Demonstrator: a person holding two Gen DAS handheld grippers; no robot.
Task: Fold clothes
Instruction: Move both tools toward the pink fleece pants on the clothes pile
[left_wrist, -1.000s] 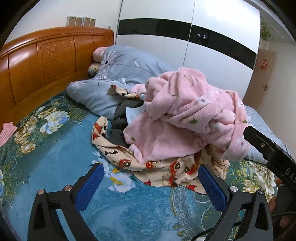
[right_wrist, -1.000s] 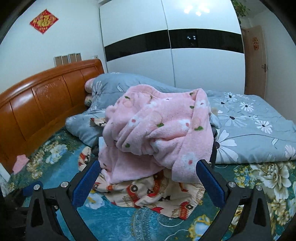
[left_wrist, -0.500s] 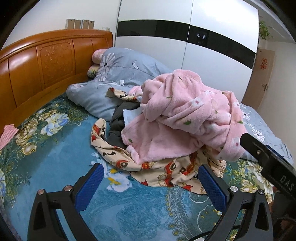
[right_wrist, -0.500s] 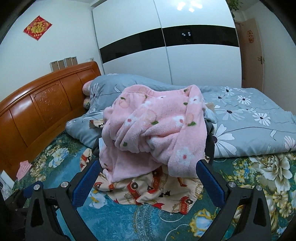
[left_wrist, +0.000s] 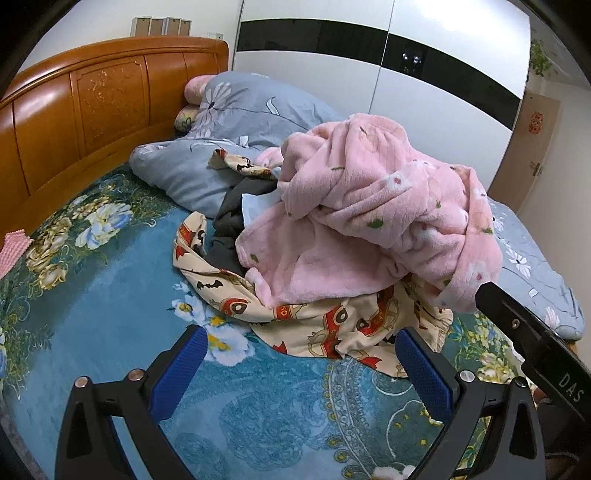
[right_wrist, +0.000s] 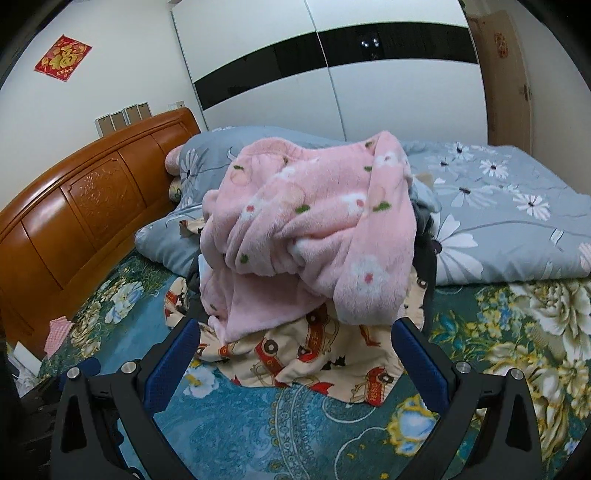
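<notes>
Because nothing has yet been sorted, the pink fleece garment (right_wrist: 310, 229) is heaped atop a cartoon-print cloth (right_wrist: 314, 358) on the floral bedspread (left_wrist: 258, 424). Both the left gripper (left_wrist: 301, 363) and right gripper (right_wrist: 295, 354) are held wide and empty just before the pile, presumably for a first grasp.

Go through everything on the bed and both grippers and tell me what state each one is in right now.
pink fleece garment: crumpled, on top of pile
cartoon-print garment: unfolded, under the pink one
dark garment: bunched, mostly buried
grey floral duvet: rumpled
left gripper: open, empty
right gripper: open, empty
</notes>
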